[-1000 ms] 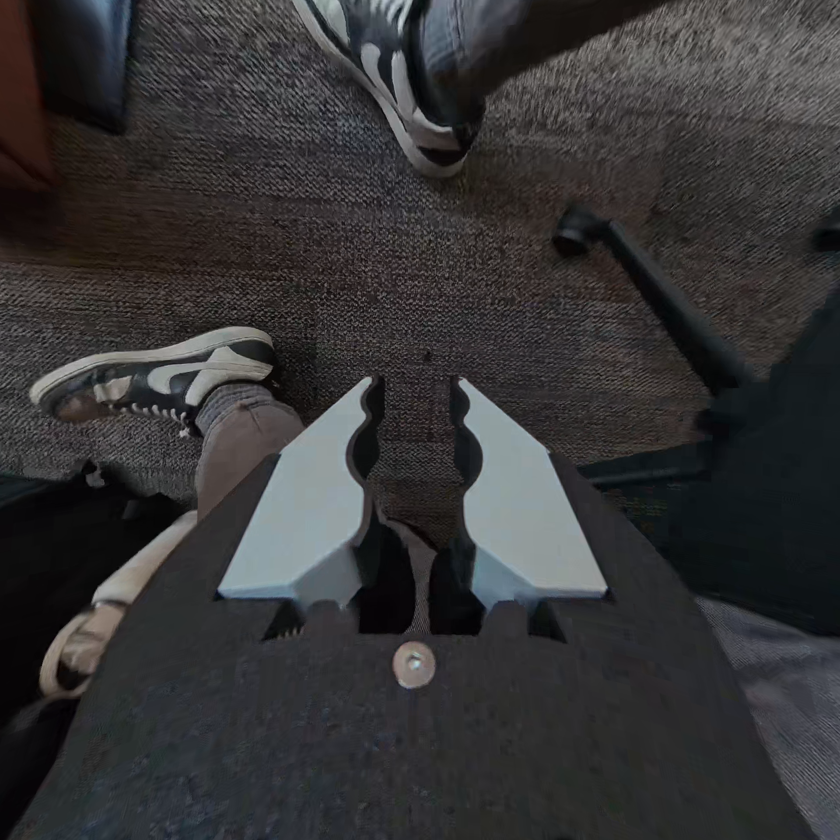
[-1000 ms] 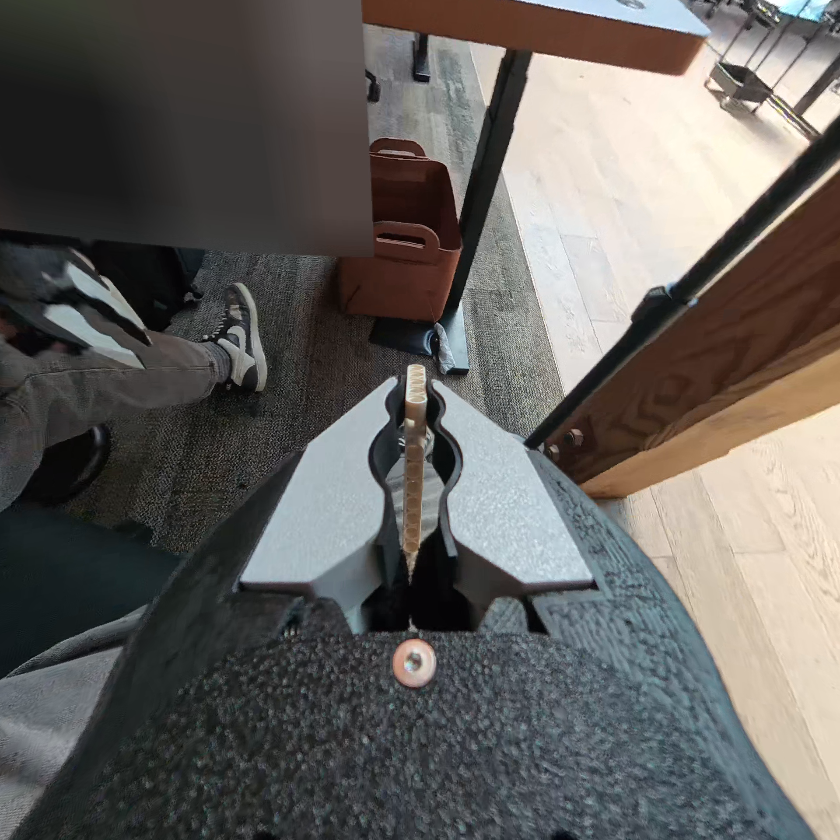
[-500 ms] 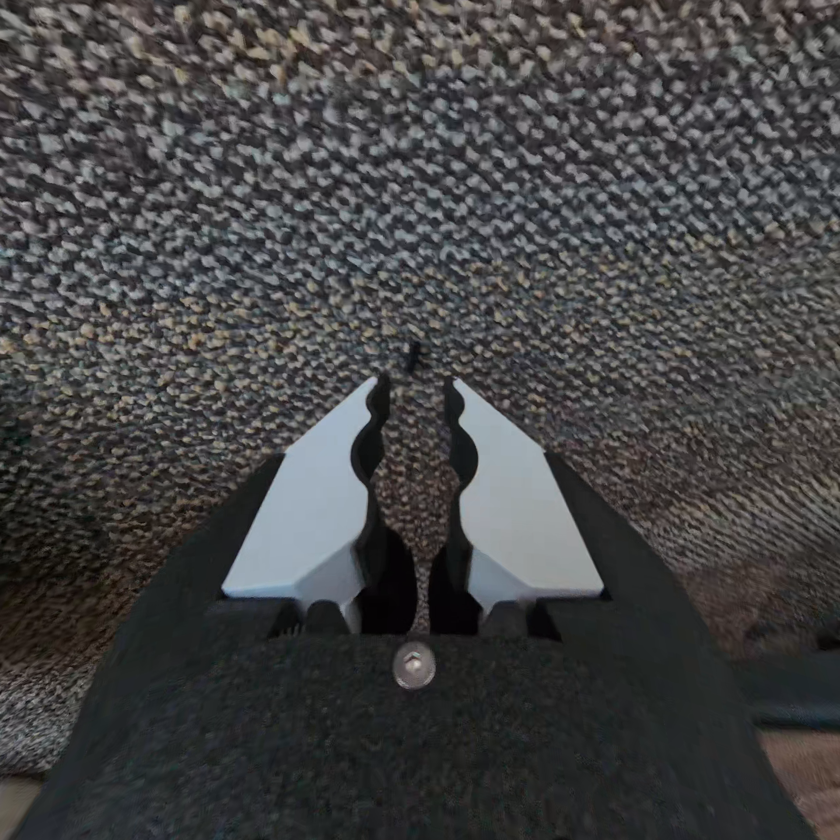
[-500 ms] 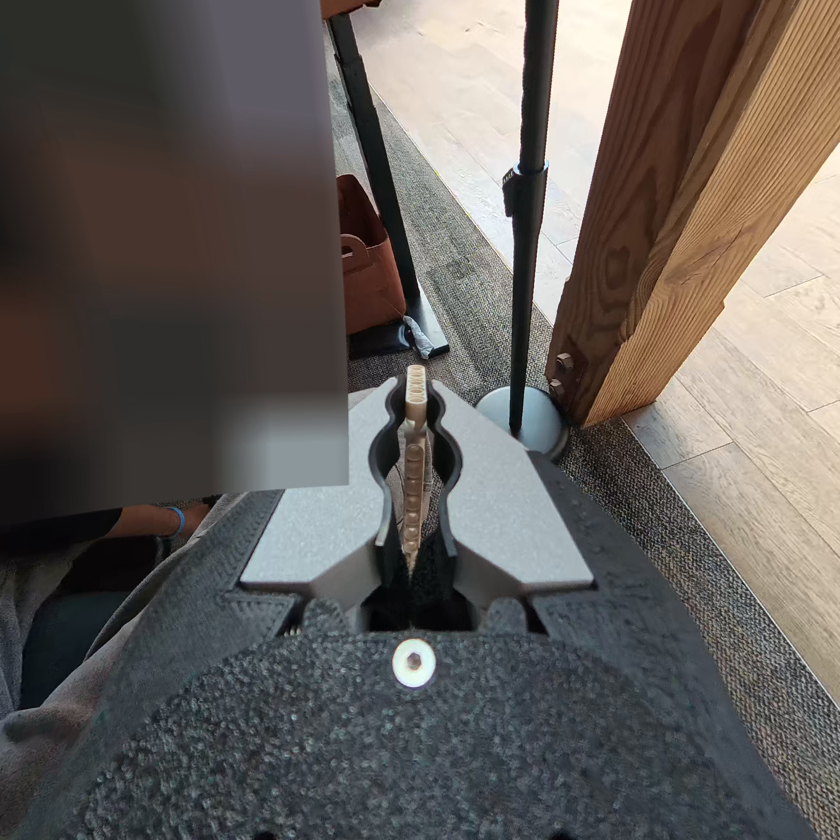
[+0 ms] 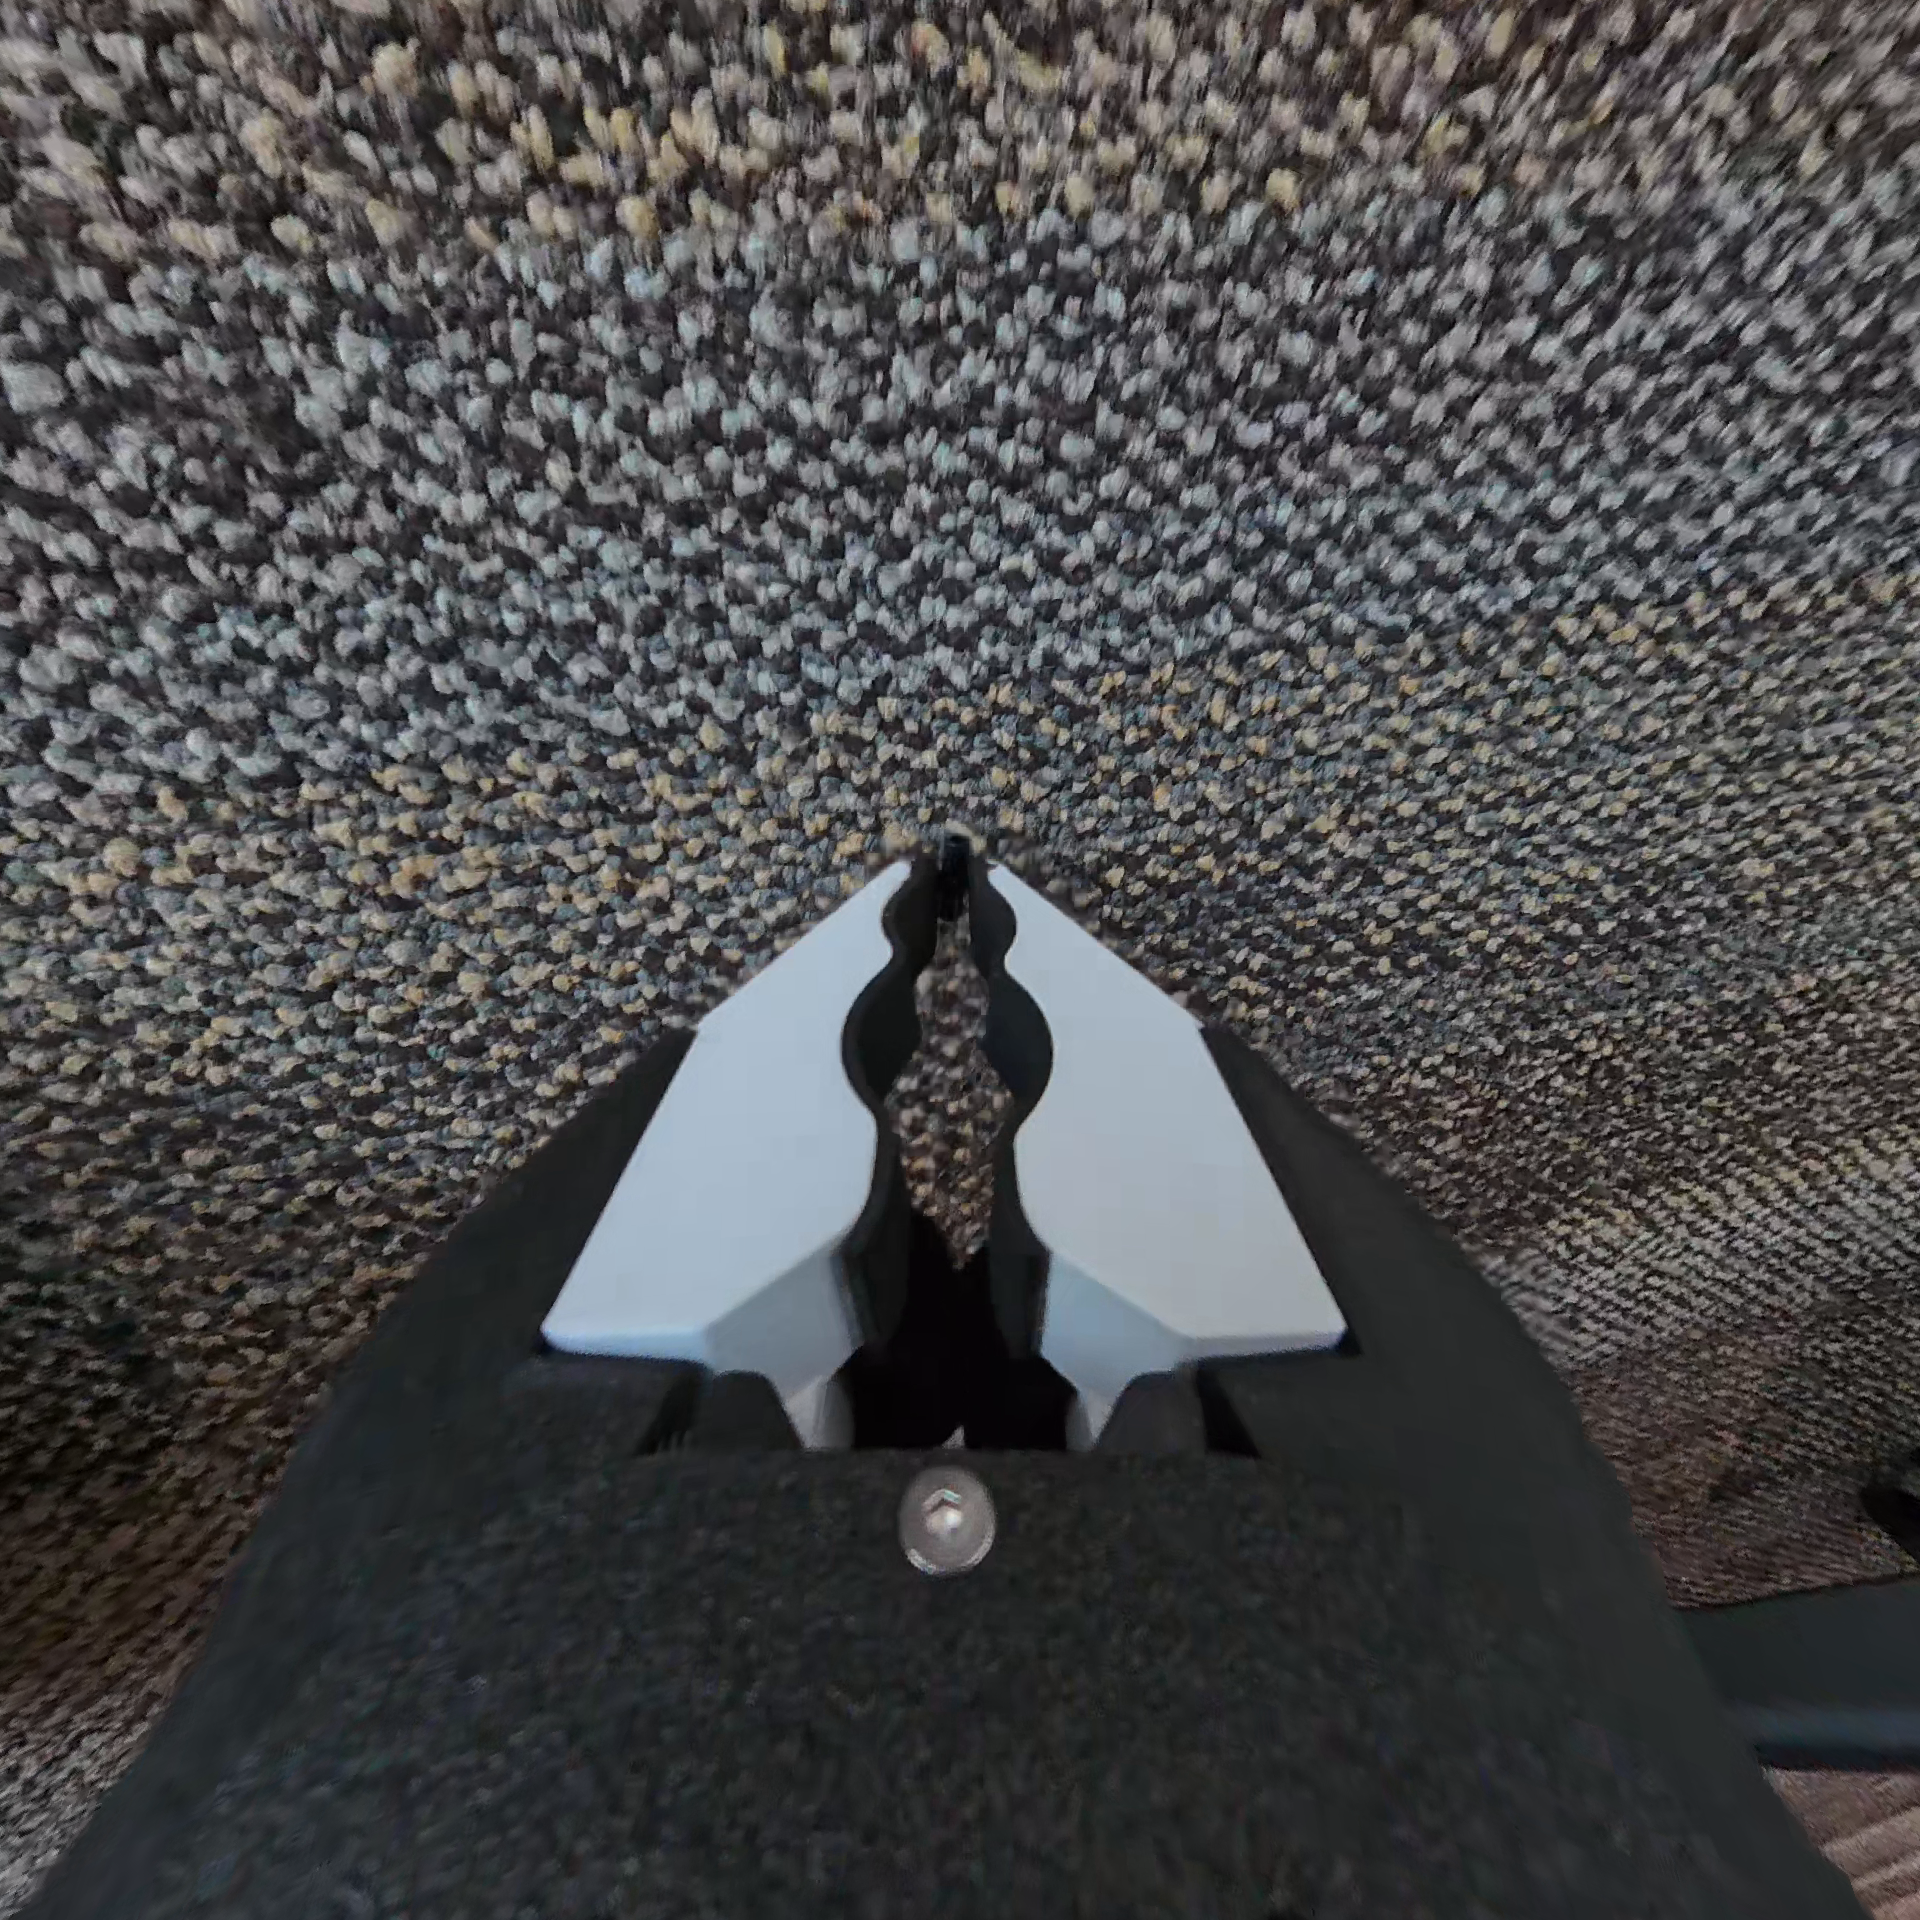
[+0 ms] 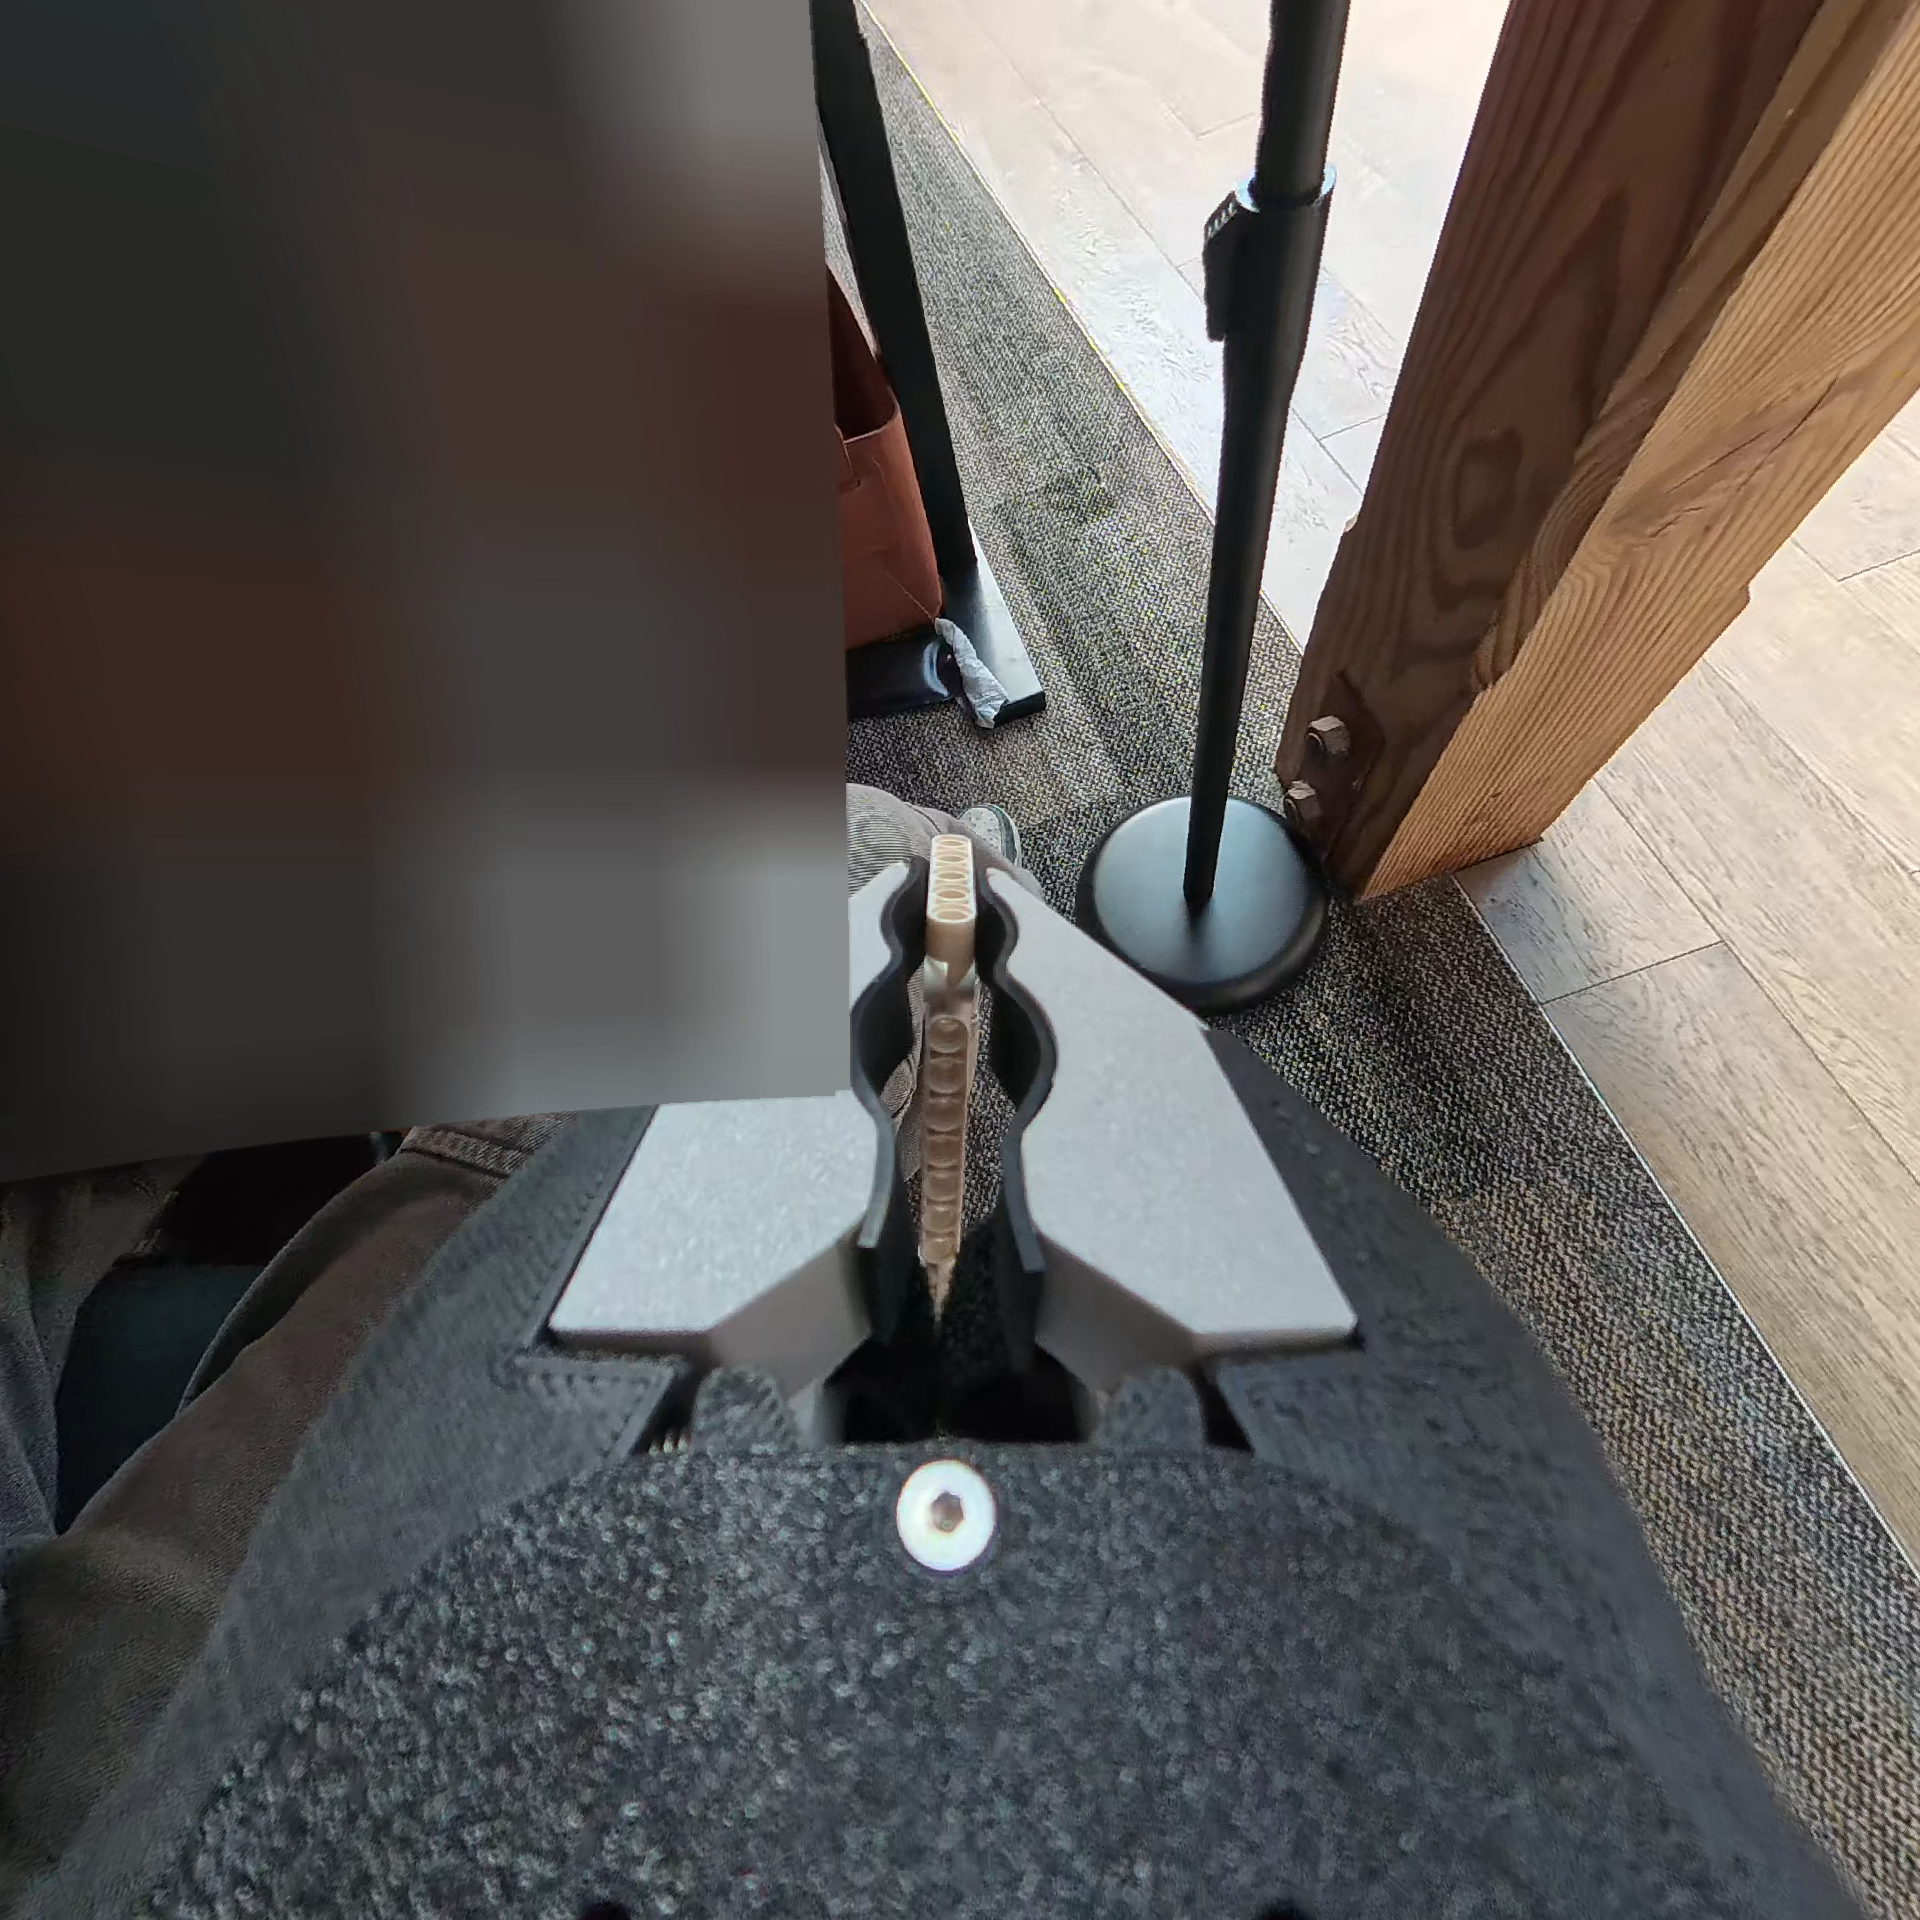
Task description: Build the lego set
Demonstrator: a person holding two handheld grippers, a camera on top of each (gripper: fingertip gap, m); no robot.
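**Left jaws drawn in on a black speck; right clamp unchanged**

Closed in, within the last second, from well apart to almost together at the tips of the left gripper [image 5: 951,885]. Pinching now, as far as can be seen, a small black piece [image 5: 949,864] right at the fingertips, hard down against the speckled carpet [image 5: 935,416]. Seen half a second ago lying loose just beyond open tips; now between them, with no gap visible on either side, though slightly blurred. Nothing else in that view but carpet pile and a dark edge at lower right.

No change on the other side: clamped as before on a beige perforated beam [image 6: 949,862] in the right gripper [image 6: 951,914], standing on edge between the pads, its holed end poking just past the tips, the rest running back into the throat. Held up off the floor, over a person's grey trouser leg [image 6: 894,831]. Beyond: a black round stand base [image 6: 1205,914] on the carpet, touching a wooden post [image 6: 1558,520], with a brown bag [image 6: 883,520] beside a black desk leg [image 6: 894,312] further off.

Judged from this: black piece newly gripped but not yet lifted.
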